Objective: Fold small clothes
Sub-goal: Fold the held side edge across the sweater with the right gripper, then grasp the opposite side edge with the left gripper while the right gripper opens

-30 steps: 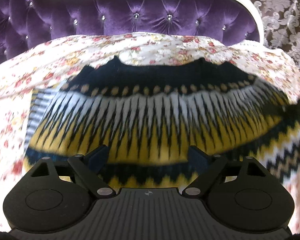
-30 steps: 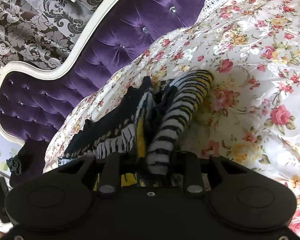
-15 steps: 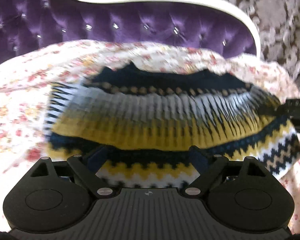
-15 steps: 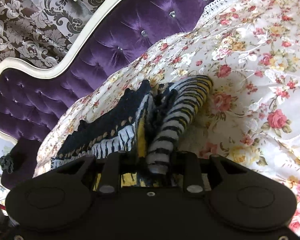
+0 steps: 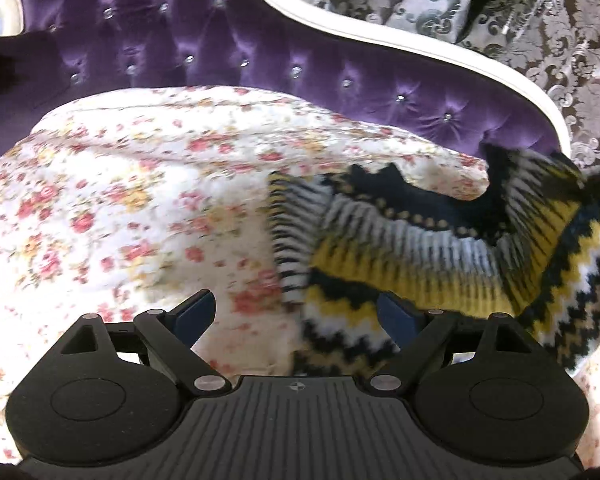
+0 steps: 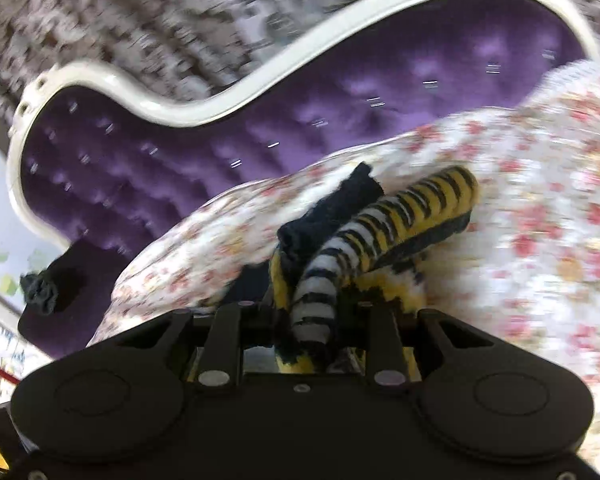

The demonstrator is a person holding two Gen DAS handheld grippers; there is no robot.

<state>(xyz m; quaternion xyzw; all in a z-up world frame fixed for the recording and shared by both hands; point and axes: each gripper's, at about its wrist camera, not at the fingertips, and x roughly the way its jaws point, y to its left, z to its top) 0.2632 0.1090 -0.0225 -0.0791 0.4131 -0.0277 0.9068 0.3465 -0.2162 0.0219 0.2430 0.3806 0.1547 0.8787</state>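
Observation:
A small knit sweater [image 5: 412, 256] in navy, yellow, white and tan zigzags lies on the floral bedspread [image 5: 120, 208], at the right of the left wrist view, its far right part lifted. My left gripper [image 5: 296, 312] is open; its right pad sits by the sweater's hem, its left pad over bare bedspread, and nothing is pinched. In the right wrist view my right gripper [image 6: 312, 320] is shut on a bunched fold of the sweater [image 6: 380, 224], whose striped part rises from between the jaws. That view is motion-blurred.
A purple tufted headboard [image 5: 228, 52] with a white frame [image 5: 380, 36] stands behind the bed. Patterned brown and silver curtains [image 5: 560, 20] hang beyond it. A dark cloth lump [image 6: 40, 292] sits at the headboard's lower left in the right wrist view.
My left gripper slid left off the sweater, so bare bedspread now fills most of its view. My right gripper rose, lifting the pinched sweater fold off the bed.

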